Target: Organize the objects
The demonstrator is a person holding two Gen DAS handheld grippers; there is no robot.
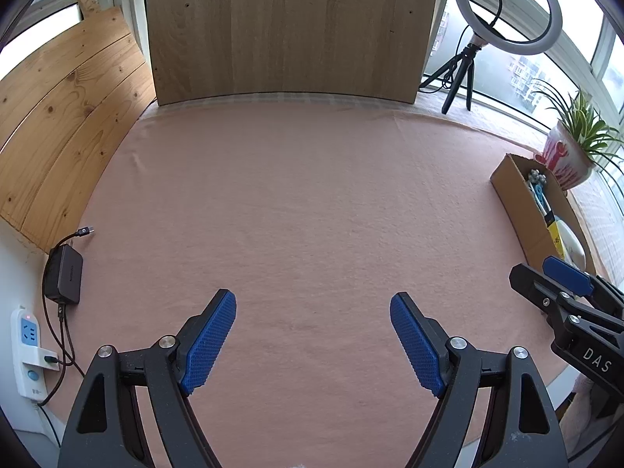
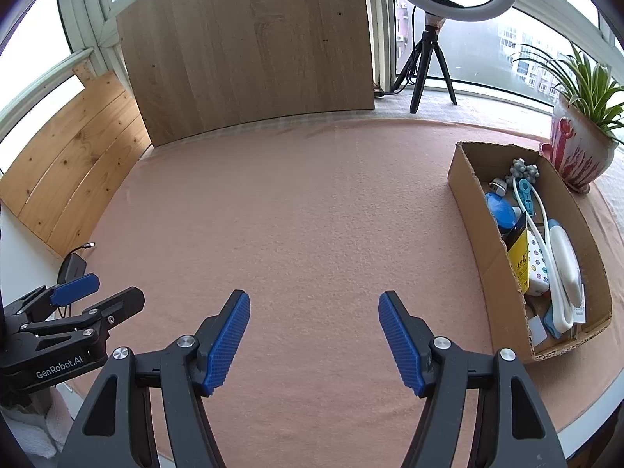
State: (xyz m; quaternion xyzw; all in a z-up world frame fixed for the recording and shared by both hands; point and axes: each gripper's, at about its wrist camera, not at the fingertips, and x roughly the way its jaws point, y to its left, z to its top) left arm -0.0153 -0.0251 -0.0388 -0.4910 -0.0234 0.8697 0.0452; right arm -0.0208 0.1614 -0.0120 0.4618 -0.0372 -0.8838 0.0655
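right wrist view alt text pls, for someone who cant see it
The right gripper hangs open and empty over a pink cloth. A cardboard box of small items sits to its right, and the left gripper shows at far left.

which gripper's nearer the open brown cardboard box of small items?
Right. The right gripper hangs open just beside the cardboard box, which lies to its right. The left gripper, also open, sits farther away, beyond the right one.

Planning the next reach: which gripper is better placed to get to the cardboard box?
Right. The right gripper has the cardboard box close on its right side, contents visible. The left gripper sits farther away, with the right gripper between it and the box. Both are open and empty.
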